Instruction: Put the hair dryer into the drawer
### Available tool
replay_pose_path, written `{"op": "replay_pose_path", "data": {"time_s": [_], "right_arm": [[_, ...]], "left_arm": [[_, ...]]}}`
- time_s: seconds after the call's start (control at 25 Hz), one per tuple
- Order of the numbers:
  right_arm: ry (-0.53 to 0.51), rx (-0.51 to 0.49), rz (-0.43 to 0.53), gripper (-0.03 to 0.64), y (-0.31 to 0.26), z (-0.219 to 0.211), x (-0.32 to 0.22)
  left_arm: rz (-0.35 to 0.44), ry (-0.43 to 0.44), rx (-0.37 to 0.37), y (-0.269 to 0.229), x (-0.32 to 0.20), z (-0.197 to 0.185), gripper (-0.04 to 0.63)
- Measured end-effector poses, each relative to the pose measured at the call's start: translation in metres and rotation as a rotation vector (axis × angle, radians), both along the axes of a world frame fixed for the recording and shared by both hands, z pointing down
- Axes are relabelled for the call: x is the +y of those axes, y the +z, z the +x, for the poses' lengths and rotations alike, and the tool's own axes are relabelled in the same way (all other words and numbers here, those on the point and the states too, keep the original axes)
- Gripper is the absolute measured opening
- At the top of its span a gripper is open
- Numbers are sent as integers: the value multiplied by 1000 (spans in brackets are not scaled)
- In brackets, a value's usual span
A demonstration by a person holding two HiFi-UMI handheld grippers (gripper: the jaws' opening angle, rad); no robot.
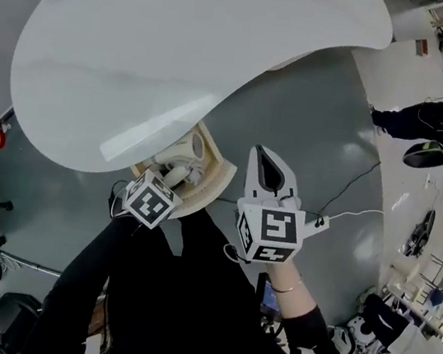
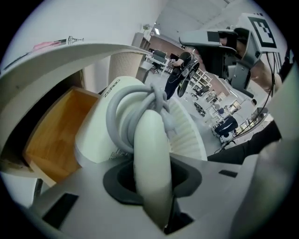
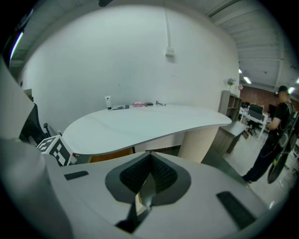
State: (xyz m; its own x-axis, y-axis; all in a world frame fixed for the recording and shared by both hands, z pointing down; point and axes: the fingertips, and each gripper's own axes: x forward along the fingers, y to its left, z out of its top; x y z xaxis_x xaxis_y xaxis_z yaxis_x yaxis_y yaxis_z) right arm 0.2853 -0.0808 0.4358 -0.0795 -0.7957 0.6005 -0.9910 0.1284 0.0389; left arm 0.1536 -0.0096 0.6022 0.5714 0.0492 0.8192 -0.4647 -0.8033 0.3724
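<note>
Left tool (image 2: 152, 179): jaws about half apart and clamped on the handle of the hair dryer (image 2: 135, 126), which fills the gap between the pads. The handle runs along the tool's own line. The body sits crosswise beyond the tips, its cord wound round it and its ribbed end turned to the right in the left gripper view. Right tool (image 3: 147, 161): jaws drawn together, nothing between them.

Key relation: the drawer (image 2: 49, 135) lies ahead of the left tool and to its left, pulled open beneath the overhang of the white worktop (image 1: 140, 59). In the head view the dryer hangs over the drawer's open mouth, just at the worktop's edge. Whether it touches the wooden floor of the drawer cannot be told.

Nearer hand: the left, which carries the load. The right tool stands beside the drawer's right side, apart from it and from the dryer.

Edges: the worktop's curved rim passes close above the dryer's body, and the drawer's front rim lies close below. The gap between them is judged the tight passage, and the crosswise body and the loops of cord the parts most likely to catch.

Open room: bare grey floor to the right of the drawer, crossed farther off by a thin white cable (image 1: 349, 213).
</note>
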Motion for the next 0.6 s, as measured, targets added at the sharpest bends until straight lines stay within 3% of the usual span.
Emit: {"op": "replay_pose_path", "data": {"time_s": [0.24,0.6], "right_arm": [[-115,-28,-71,2,27,-23,-10],[-261,-62,-165,2,52,-57,-10]], "left_arm": [[-28,-52,-39,12,-9,-6,114],[-69,-64,-126,37,-9,-13,114]]}}
